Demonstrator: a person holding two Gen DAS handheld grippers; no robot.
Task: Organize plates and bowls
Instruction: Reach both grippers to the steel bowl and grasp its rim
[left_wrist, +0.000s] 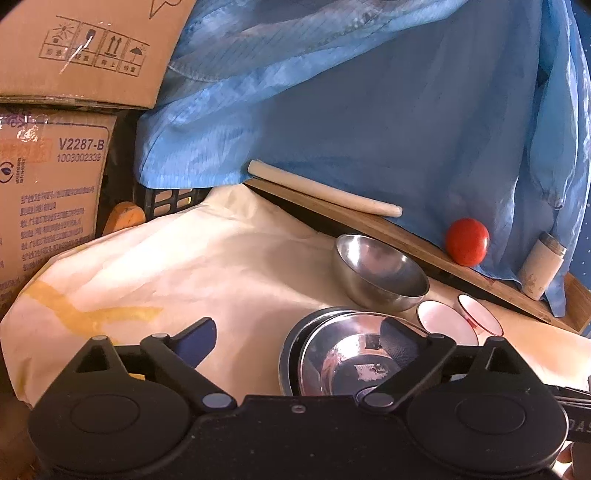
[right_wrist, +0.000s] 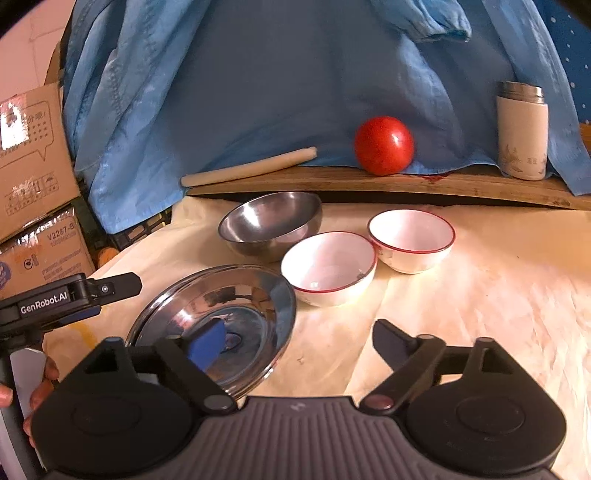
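Observation:
Two stacked steel plates (right_wrist: 236, 306) lie on the cream cloth, with a steel bowl (right_wrist: 269, 225) behind them. Two white bowls with red rims (right_wrist: 328, 266) (right_wrist: 412, 236) stand to the right. My right gripper (right_wrist: 299, 341) is open over the plates' right rim, its blue left pad above the plate, pressing on nothing. My left gripper (left_wrist: 299, 339) is open as well. Its right finger hangs over the steel plates (left_wrist: 332, 362) and its left finger is over bare cloth. The steel bowl (left_wrist: 380, 273) and the white bowls (left_wrist: 443, 321) sit beyond it.
A wooden board (right_wrist: 369, 181) runs along the back with a tomato (right_wrist: 384, 146), a white stick (right_wrist: 251, 166) and a white flask (right_wrist: 522, 136) on it. Blue fabric (right_wrist: 258, 74) hangs behind. Cardboard boxes (left_wrist: 51, 184) are stacked at the left.

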